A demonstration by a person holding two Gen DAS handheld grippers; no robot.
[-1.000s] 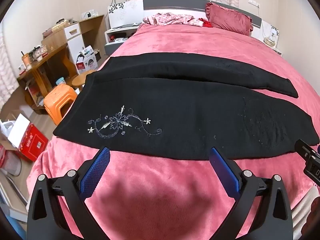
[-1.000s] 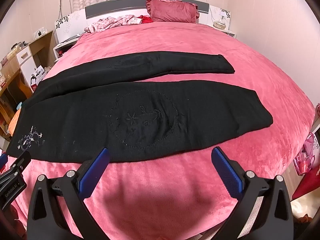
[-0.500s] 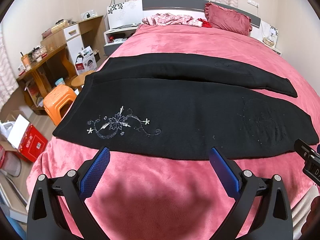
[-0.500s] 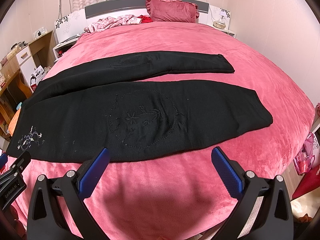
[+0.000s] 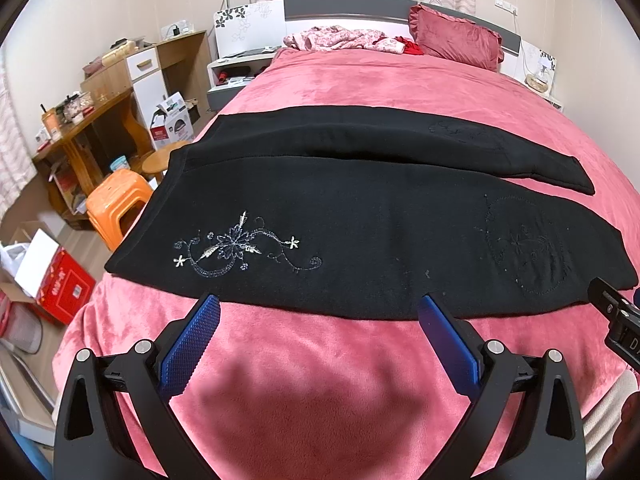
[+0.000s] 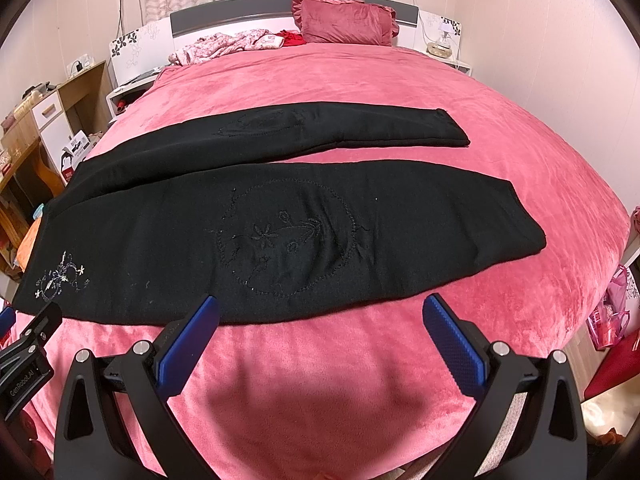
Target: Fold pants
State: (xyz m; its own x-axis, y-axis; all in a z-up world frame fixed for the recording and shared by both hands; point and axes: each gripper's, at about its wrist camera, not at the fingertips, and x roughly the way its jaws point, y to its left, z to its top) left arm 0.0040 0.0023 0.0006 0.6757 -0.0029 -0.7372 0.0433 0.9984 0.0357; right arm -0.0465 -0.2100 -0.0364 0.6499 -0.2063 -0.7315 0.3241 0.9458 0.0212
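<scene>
almost nothing has moved in the last second: both views creep a touch closer to the near edge of the cloth, and that's all. on the left, the left gripper [image 5: 318, 308] hangs with its blue pads spread wide, gripping nothing, just short of the black pants [image 5: 360, 232]. the pants lie flat on the pink bedspread [image 5: 320, 360], long axis running left to right across the bed, waistband at the left by the silver flower embroidery [image 5: 236, 250], leg ends pointing right, the far leg splayed away from the near one. over on the right, the right gripper [image 6: 320, 310] is also wide apart and empty, facing the near leg's stitched circle motif [image 6: 288, 236]. my read: the first fold is not yet started. to do it well, pinch the near edge at waist and hem together, lift evenly, and lay leg onto leg without dragging the fleece.
</scene>
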